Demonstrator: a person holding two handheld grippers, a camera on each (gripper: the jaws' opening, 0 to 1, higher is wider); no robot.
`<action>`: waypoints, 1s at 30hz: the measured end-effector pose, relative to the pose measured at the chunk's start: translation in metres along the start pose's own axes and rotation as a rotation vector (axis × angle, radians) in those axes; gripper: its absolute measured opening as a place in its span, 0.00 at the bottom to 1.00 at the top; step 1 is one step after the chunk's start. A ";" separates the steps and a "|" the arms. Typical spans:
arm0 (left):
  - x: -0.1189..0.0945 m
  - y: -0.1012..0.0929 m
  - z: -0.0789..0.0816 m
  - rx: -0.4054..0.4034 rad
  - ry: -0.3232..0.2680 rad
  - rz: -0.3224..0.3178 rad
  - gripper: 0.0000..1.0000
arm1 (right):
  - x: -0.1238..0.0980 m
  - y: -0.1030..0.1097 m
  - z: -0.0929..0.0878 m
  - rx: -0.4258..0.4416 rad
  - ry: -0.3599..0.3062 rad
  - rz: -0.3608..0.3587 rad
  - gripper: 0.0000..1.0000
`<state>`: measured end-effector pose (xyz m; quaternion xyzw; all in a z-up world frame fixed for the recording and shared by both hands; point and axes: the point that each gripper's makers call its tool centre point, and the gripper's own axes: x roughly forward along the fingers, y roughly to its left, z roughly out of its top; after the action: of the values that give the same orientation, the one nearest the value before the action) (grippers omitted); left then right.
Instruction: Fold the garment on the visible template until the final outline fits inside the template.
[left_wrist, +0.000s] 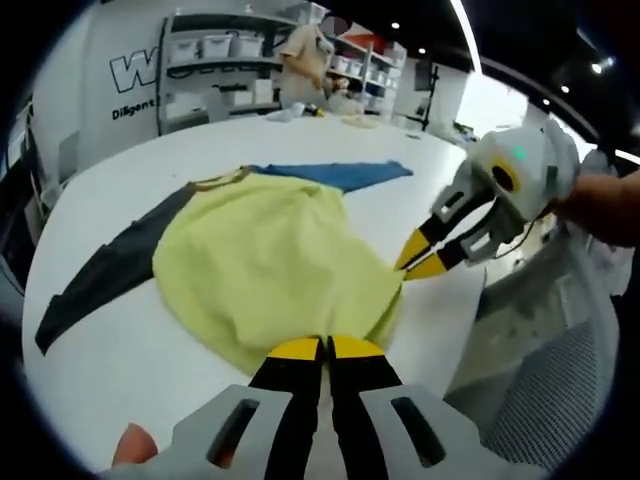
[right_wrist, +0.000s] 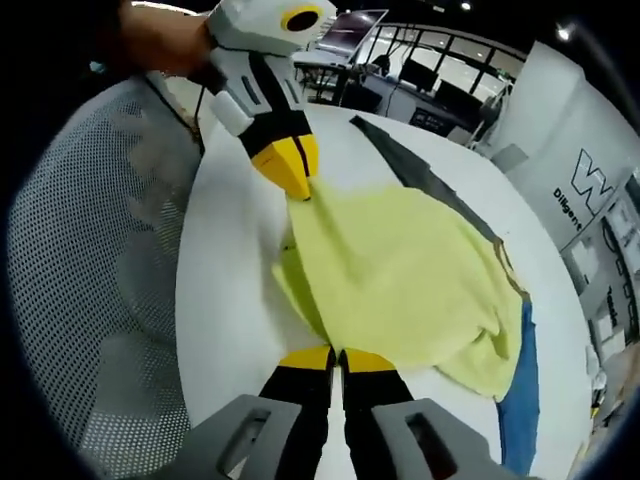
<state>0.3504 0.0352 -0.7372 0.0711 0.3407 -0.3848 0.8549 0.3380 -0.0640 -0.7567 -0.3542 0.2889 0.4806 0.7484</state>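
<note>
Bright, even light falls from ceiling strips (left_wrist: 470, 30) and spotlights, with glare washing out the white bench (left_wrist: 120, 340). Shadows are faint. Fisheye bending curves the edges, and both views are slightly soft overall.

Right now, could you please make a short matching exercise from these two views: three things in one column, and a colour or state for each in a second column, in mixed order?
Things:
1. garment
2. left gripper
3. strip at the far edge of the garment

Colour or state:
A. blue
B. pale yellow
C. fingers shut on the cloth edge

Pairs: 1-B, 2-C, 3-A
</note>
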 end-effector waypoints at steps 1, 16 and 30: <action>0.000 0.001 0.002 0.001 -0.002 -0.001 0.00 | -0.003 -0.003 0.002 0.001 -0.003 -0.005 0.00; 0.004 -0.003 -0.016 0.033 0.068 -0.008 0.07 | -0.014 -0.030 0.007 0.049 -0.017 -0.066 0.00; 0.014 -0.002 -0.035 0.240 0.116 -0.013 0.07 | -0.007 -0.036 -0.002 0.085 0.003 -0.080 0.00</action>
<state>0.3366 0.0390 -0.7723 0.1925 0.3416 -0.4235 0.8166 0.3681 -0.0792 -0.7433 -0.3342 0.2957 0.4372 0.7808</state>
